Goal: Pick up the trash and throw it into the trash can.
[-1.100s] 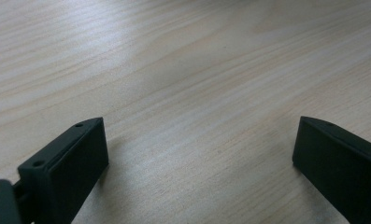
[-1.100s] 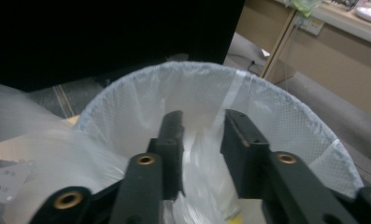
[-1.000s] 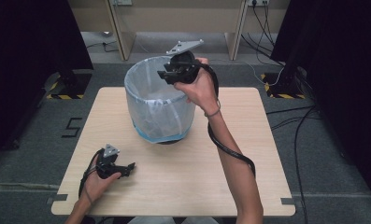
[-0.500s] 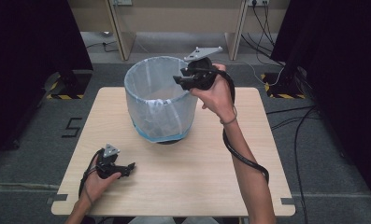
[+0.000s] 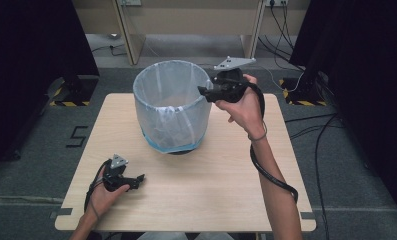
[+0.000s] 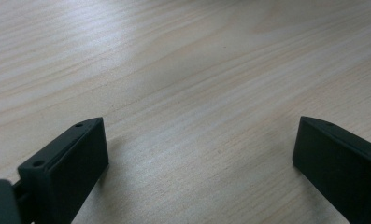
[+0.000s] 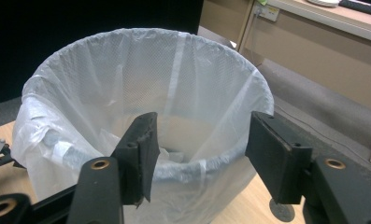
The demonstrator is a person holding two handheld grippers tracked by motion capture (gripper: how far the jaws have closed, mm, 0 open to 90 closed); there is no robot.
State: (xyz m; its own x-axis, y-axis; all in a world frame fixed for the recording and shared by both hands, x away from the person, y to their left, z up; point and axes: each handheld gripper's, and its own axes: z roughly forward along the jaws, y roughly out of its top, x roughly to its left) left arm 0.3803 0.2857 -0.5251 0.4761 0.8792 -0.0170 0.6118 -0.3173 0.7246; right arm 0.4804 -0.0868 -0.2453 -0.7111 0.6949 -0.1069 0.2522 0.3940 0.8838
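Note:
A round bin lined with a white plastic bag (image 5: pixel 171 107) stands at the back middle of the wooden table (image 5: pixel 211 185). My right gripper (image 5: pixel 203 92) is held in the air beside the bin's right rim, pointing left at it, open with nothing between its jaws. In the right gripper view the bag-lined bin (image 7: pixel 141 112) lies just beyond my right gripper (image 7: pixel 199 140). My left gripper (image 5: pixel 139 179) rests on the table near the front left corner, open and empty. The left gripper view has my left gripper (image 6: pixel 199 154) wide apart over bare wood.
Dark curtains flank the table on both sides. A wooden desk (image 5: pixel 186 20) stands behind it, and cables (image 5: pixel 306 125) trail on the grey floor at the right. A black cable hangs from my right forearm (image 5: pixel 266 170) over the table.
My right gripper has drawn back to the right, from above the bin's opening to just outside its right rim. The left gripper has stayed put.

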